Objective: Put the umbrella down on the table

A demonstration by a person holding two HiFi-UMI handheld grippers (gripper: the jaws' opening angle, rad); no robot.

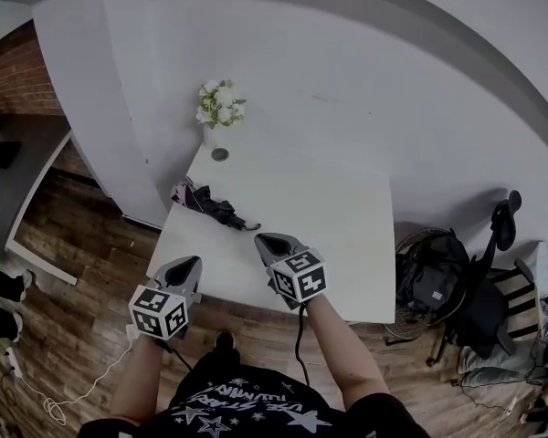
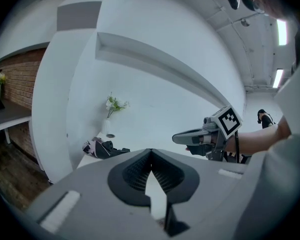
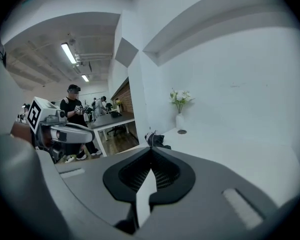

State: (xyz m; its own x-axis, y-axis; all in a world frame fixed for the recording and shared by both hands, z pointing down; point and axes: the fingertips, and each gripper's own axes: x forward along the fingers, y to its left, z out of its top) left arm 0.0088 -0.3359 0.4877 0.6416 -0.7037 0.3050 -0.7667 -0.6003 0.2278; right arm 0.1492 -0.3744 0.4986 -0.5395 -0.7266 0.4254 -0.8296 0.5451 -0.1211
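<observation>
The folded dark umbrella (image 1: 210, 206) with a patterned patch lies flat on the white table (image 1: 338, 217), near its left edge; it also shows as the umbrella (image 2: 102, 148) in the left gripper view and the umbrella (image 3: 157, 140) in the right gripper view. My left gripper (image 1: 190, 263) hangs just off the table's front left corner, jaws together and empty. My right gripper (image 1: 265, 241) hovers over the front edge, a short way right of the umbrella, shut with nothing in it. Neither touches the umbrella.
A white vase of flowers (image 1: 219, 108) and a small round disc (image 1: 220, 154) stand at the table's far left corner by the wall. A chair with a black bag (image 1: 434, 281) sits right of the table. People stand at desks (image 3: 72, 109) in the background.
</observation>
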